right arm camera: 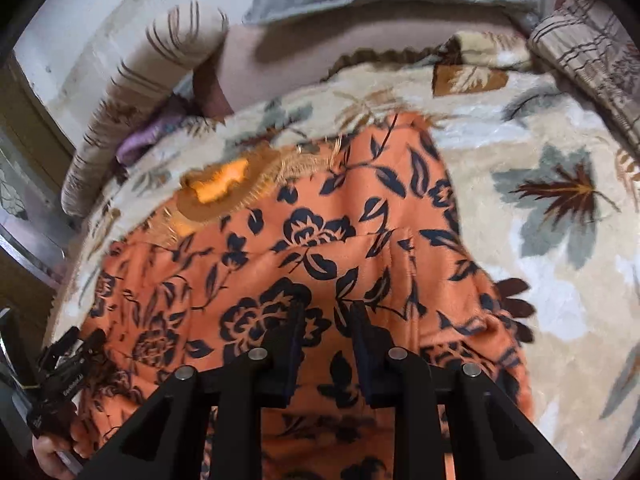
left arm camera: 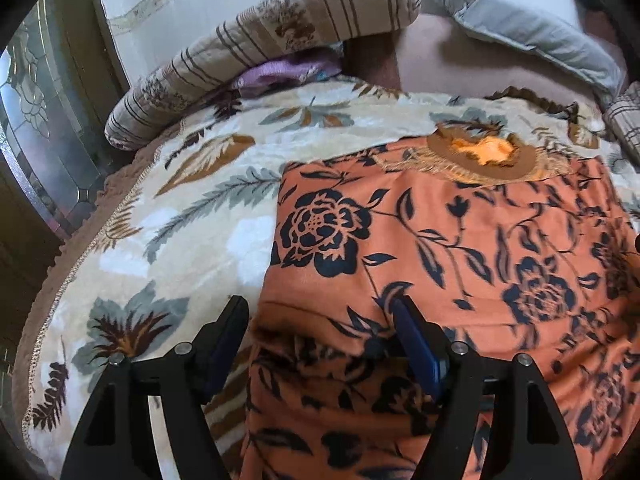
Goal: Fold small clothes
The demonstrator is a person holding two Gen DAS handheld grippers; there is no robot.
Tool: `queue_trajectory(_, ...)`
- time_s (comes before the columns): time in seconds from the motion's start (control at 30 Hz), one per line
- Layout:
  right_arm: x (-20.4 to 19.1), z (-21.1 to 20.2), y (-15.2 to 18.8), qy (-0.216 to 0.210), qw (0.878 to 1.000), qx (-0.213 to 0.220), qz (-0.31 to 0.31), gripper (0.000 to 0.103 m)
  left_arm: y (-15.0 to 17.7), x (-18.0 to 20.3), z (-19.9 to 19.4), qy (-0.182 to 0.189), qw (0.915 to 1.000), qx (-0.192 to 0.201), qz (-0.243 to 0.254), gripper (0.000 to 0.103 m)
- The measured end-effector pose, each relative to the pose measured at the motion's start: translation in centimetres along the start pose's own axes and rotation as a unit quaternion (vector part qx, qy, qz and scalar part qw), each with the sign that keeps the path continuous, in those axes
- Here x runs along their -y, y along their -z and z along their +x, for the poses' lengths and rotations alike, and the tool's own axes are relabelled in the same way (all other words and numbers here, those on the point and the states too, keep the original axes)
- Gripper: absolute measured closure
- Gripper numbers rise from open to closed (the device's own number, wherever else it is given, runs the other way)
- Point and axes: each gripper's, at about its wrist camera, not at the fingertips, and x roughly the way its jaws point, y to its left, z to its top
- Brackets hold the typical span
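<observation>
An orange garment with dark blue flowers point(left arm camera: 460, 248) lies flat on a floral blanket, its brown collar point(left arm camera: 480, 160) at the far end. My left gripper point(left arm camera: 320, 312) is open, its jaws straddling the garment's left near edge, where a fold of cloth is bunched. In the right wrist view the same garment point(right arm camera: 304, 248) fills the middle. My right gripper point(right arm camera: 326, 316) is open with a narrower gap, over the garment's near part. The left gripper point(right arm camera: 68, 356) shows at the lower left of that view.
The cream blanket with leaf print point(left arm camera: 168, 208) point(right arm camera: 540, 208) covers the bed. Striped pillows point(left arm camera: 260, 40) point(right arm camera: 592, 56) and a grey pillow point(left arm camera: 532, 28) lie at the far end. A purple cloth point(left arm camera: 280, 72) is tucked under a pillow. A window point(left arm camera: 36, 128) stands left.
</observation>
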Motion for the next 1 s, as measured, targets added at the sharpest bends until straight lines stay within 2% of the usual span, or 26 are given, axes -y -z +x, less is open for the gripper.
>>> queue_trajectory(0.07,-0.2,-1.3,0.3,-0.001,1.000,0.013,-0.009,0.076,0.2,0.2,-1.4,0.003,0.9999,0.014,0.002,0.028)
queue_trajectory(0.17,-0.3,-3.4,1.0,-0.025,0.999,0.025,-0.015,0.076,0.9,0.7,-3.5,0.006,0.9993,0.034,0.013,0.028)
queue_trajectory(0.23,0.0,-4.8,1.9,-0.037,0.999,0.030,-0.010,0.076,2.2,0.8,-4.7,0.009,0.9989,0.043,0.017,0.023)
queue_trajectory(0.27,0.4,-5.3,2.3,-0.040,0.999,0.032,-0.003,0.071,3.0,0.8,-5.2,0.009,0.9989,0.042,0.017,0.020)
queue_trajectory(0.33,1.5,-6.5,3.5,-0.047,0.998,0.033,0.022,0.037,4.9,0.9,-6.0,0.019,0.9991,0.033,0.019,0.019)
queue_trajectory(0.37,2.0,-7.3,4.1,-0.050,0.997,0.043,0.037,0.024,5.5,1.0,-6.2,0.023,0.9991,0.029,0.022,0.019)
queue_trajectory(0.5,3.6,-10.1,6.1,-0.055,0.995,0.054,0.057,0.024,8.3,0.8,-7.7,0.033,0.9988,0.019,0.029,0.019)
queue_trajectory(0.77,6.6,-15.0,9.4,-0.071,0.990,0.074,0.093,0.024,11.5,-1.4,-12.6,0.044,0.9984,0.035,-0.003,0.019)
queue_trajectory(1.0,8.6,-17.4,11.9,-0.074,0.989,0.066,0.108,0.024,13.9,-3.1,-14.3,0.026,0.9996,0.008,-0.009,0.019)
